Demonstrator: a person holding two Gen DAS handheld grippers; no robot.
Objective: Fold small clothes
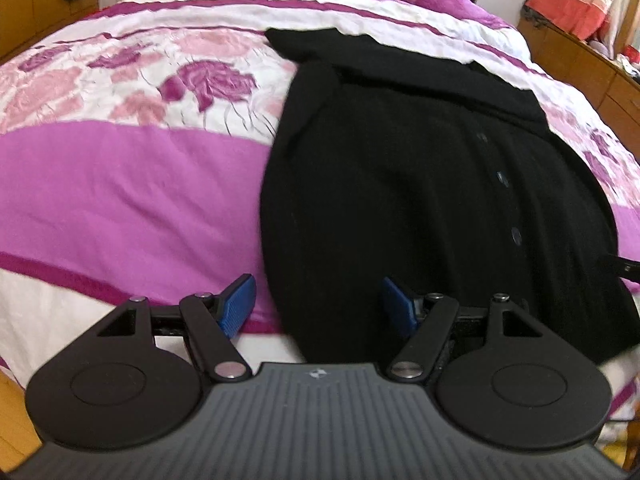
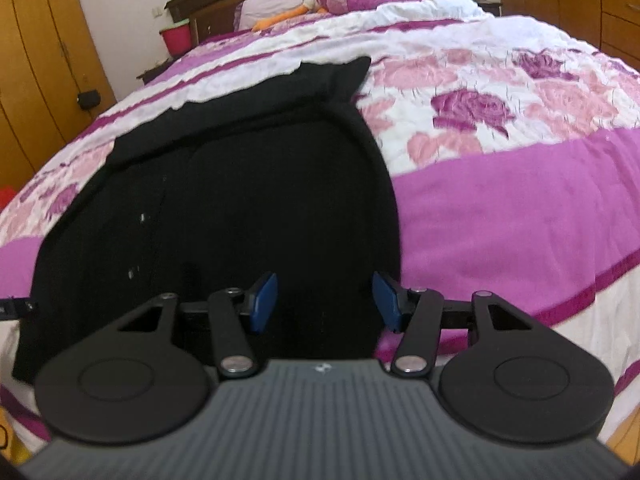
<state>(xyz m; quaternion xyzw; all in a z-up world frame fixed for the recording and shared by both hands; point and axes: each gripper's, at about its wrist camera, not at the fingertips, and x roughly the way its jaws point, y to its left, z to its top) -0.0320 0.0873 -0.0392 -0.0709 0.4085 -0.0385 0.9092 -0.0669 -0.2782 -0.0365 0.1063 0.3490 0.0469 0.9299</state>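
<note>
A black buttoned garment (image 1: 420,184) lies spread flat on the bed, its near hem hanging over the bed's front edge. It also shows in the right wrist view (image 2: 248,200). My left gripper (image 1: 316,306) is open, its blue pads straddling the garment's lower left corner without holding it. My right gripper (image 2: 325,300) is open over the garment's lower right corner, its pads apart with black cloth between them, not pinched.
The bed has a pink, purple and white floral quilt (image 1: 120,160). Pillows and a soft toy (image 2: 304,4) lie at the headboard. Wooden wardrobes (image 2: 36,60) stand on the left, a dresser (image 1: 580,60) on the right.
</note>
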